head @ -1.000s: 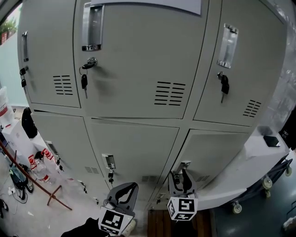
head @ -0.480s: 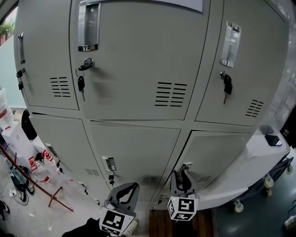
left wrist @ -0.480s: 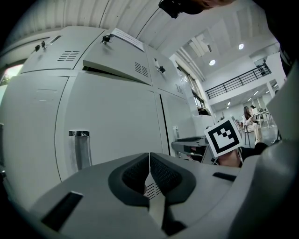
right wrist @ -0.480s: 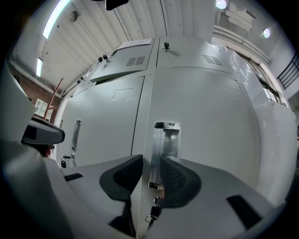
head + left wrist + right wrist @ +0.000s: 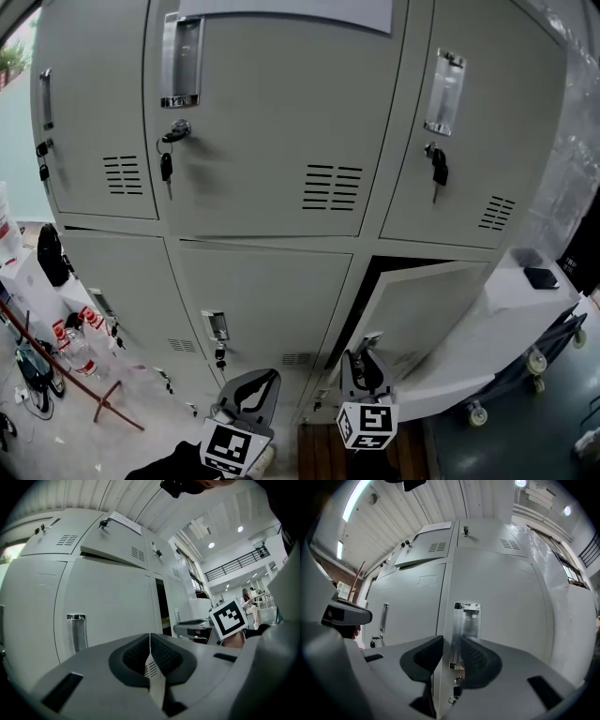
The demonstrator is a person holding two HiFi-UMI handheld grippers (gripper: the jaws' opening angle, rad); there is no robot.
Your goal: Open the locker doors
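Note:
A grey bank of lockers fills the head view. The lower right door (image 5: 427,309) stands slightly ajar, with a dark gap (image 5: 412,265) along its top. My right gripper (image 5: 364,361) (image 5: 451,656) is shut on that door's free edge just below its metal handle recess (image 5: 467,625); the edge runs between the two pads. Keys (image 5: 457,681) hang under the handle. My left gripper (image 5: 248,389) (image 5: 150,656) is shut and empty, held low in front of the closed lower middle door (image 5: 272,300), whose handle (image 5: 76,632) is off to its left.
The upper doors are closed, with keys hanging in the locks (image 5: 167,167) (image 5: 434,169). A white wheeled cart (image 5: 506,319) with a small black item (image 5: 541,277) stands close at the right of the ajar door. Red stand legs (image 5: 56,366), bottles and cables clutter the floor at left.
The right gripper's jaws closed on the lower right door's edge, and the door has swung out a little, showing a dark gap at its top. The left gripper stays put.

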